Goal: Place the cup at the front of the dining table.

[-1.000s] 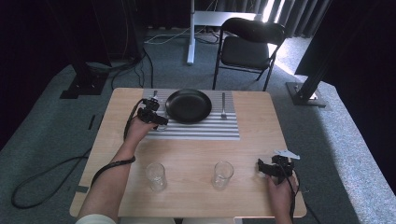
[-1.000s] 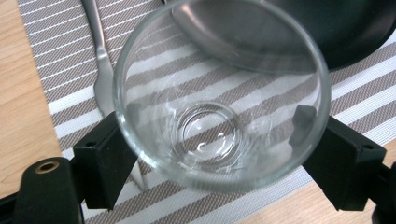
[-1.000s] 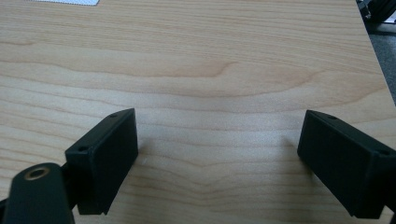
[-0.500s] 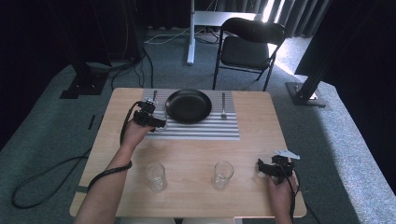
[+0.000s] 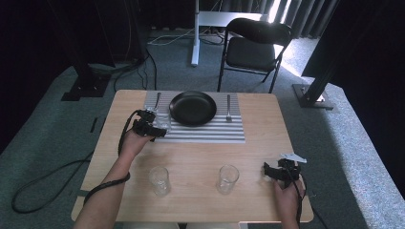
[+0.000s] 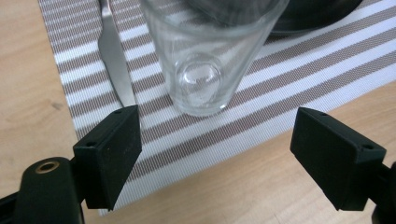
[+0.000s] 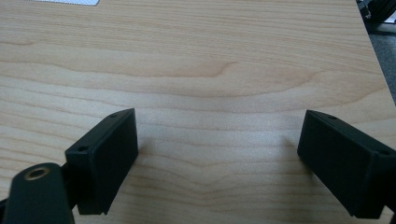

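Note:
A clear glass (image 6: 201,65) stands upright on the striped placemat (image 6: 289,88), just ahead of my left gripper (image 6: 215,135). That gripper is open and its pads do not touch the glass. In the high view the left gripper (image 5: 154,130) sits at the mat's front left corner, beside the glass (image 5: 163,121). A knife (image 6: 114,60) lies left of the glass and a black plate (image 5: 193,108) sits mid-mat. My right gripper (image 5: 268,170) rests near the table's front right, open over bare wood (image 7: 217,135).
Two more empty glasses (image 5: 159,180) (image 5: 228,179) stand near the table's front edge. A fork (image 5: 228,107) lies on the mat right of the plate. A black chair (image 5: 253,47) stands beyond the table's far side.
My left gripper has drawn back from the plate toward the person, to the mat's front left corner. The right gripper has stayed where it was.

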Available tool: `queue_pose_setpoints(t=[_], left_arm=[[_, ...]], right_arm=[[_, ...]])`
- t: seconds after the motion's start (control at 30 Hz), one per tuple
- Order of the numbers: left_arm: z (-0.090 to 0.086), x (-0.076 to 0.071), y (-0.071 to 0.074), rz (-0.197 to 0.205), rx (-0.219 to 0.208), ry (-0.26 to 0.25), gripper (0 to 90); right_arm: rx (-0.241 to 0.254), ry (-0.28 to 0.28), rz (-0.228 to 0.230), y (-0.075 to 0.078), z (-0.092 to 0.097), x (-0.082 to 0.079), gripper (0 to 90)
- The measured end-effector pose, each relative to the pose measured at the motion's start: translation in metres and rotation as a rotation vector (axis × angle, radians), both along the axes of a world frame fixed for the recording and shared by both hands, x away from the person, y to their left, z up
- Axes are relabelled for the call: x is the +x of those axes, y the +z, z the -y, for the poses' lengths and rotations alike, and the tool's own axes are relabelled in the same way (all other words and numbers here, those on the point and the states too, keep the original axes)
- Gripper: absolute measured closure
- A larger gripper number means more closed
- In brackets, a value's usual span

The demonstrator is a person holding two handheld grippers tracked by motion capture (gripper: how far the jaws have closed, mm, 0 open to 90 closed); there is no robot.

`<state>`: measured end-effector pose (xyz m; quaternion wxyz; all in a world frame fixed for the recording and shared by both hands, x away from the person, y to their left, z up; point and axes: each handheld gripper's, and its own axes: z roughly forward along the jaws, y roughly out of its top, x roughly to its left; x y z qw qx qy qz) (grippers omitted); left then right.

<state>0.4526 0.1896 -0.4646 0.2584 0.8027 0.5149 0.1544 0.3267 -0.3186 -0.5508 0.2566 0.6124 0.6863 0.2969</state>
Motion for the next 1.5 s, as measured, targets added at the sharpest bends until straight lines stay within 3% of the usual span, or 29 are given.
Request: queue_pose_setpoints(t=[0.4,0.83,1.13,1.23,1.5], left_arm=[[-0.010,-0.018,-0.007,0.000,0.011,-0.009,17.2],[-0.025,-0.045,-0.016,0.002,-0.013,0.001,17.2],[-0.035,-0.059,-0.016,0.023,-0.019,0.018,17.1],[-0.036,-0.065,-0.014,0.040,0.020,0.039,17.2],[-0.044,-0.078,-0.014,0.051,-0.005,0.039,17.2]], right_arm=[[0.000,0.000,0.000,0.000,0.000,0.000,11.7],[0.000,0.000,0.000,0.000,0.000,0.000,11.7],[0.000,0.000,0.000,0.000,0.000,0.000,11.7],[0.000,0.000,0.000,0.000,0.000,0.000,11.7],[0.000,0.000,0.000,0.000,0.000,0.000,11.7]])
